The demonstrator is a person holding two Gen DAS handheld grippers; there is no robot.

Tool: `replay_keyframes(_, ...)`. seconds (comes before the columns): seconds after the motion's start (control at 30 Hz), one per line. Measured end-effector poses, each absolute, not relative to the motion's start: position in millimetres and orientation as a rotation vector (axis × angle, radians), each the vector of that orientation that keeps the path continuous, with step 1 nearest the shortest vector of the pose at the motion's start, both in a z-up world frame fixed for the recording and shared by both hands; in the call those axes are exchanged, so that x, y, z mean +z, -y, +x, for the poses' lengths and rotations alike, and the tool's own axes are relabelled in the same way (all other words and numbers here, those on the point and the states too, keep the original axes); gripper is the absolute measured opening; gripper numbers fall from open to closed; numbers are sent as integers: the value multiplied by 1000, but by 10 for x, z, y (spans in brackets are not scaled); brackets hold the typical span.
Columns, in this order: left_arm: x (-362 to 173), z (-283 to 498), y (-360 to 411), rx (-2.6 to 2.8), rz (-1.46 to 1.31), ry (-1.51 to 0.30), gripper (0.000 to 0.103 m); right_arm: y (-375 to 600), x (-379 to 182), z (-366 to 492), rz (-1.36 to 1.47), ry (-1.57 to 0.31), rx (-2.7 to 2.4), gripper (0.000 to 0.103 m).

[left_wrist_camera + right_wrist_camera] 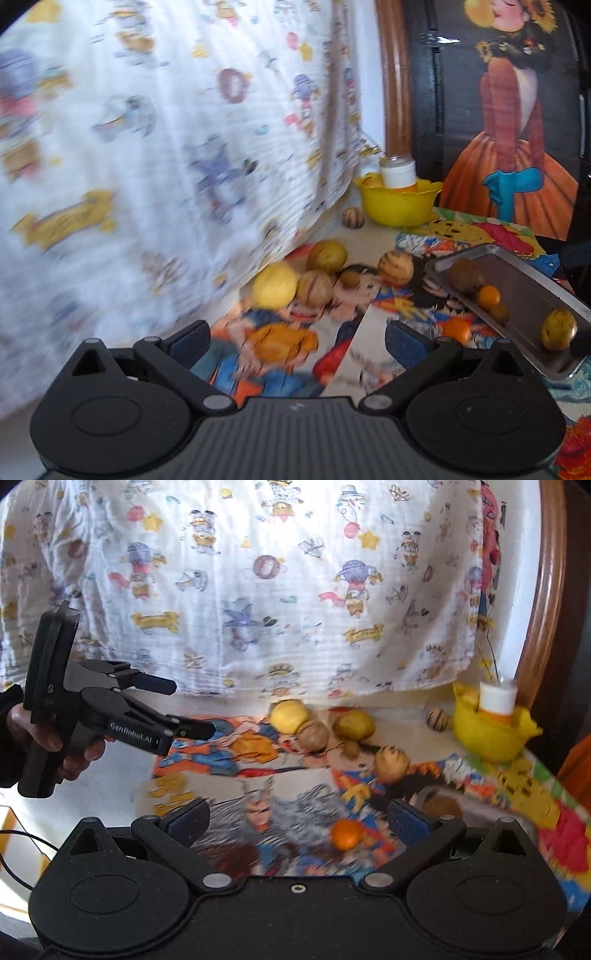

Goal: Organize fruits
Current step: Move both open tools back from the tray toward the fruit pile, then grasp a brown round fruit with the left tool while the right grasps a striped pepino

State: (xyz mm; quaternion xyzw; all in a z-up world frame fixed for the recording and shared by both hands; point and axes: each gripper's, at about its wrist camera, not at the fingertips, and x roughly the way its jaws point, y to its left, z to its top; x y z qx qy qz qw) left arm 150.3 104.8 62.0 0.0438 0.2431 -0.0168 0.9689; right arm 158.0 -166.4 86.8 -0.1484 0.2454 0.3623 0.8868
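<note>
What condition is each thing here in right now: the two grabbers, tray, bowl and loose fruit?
left gripper: open, empty.
right gripper: open, empty.
metal tray: tilted, holding several fruits.
yellow bowl: upright, white-capped bottle inside.
yellow fruit: loose on the mat.
</note>
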Motion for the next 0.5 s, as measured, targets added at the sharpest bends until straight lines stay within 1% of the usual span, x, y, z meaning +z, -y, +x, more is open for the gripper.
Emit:
replay_keyframes(0.13,575,1775,-946,-93,158,-457,103,1651,988,2026,-322,-527,750,102)
replay_keyframes(0.23,519,1993,-868,-160,198,-452,103,1614,975,2398,-354,-541,747,102)
replay_keyframes(0.5,292,2612,-703,-213,359,-518,103,1497,582,3229,-435,-627,781,102)
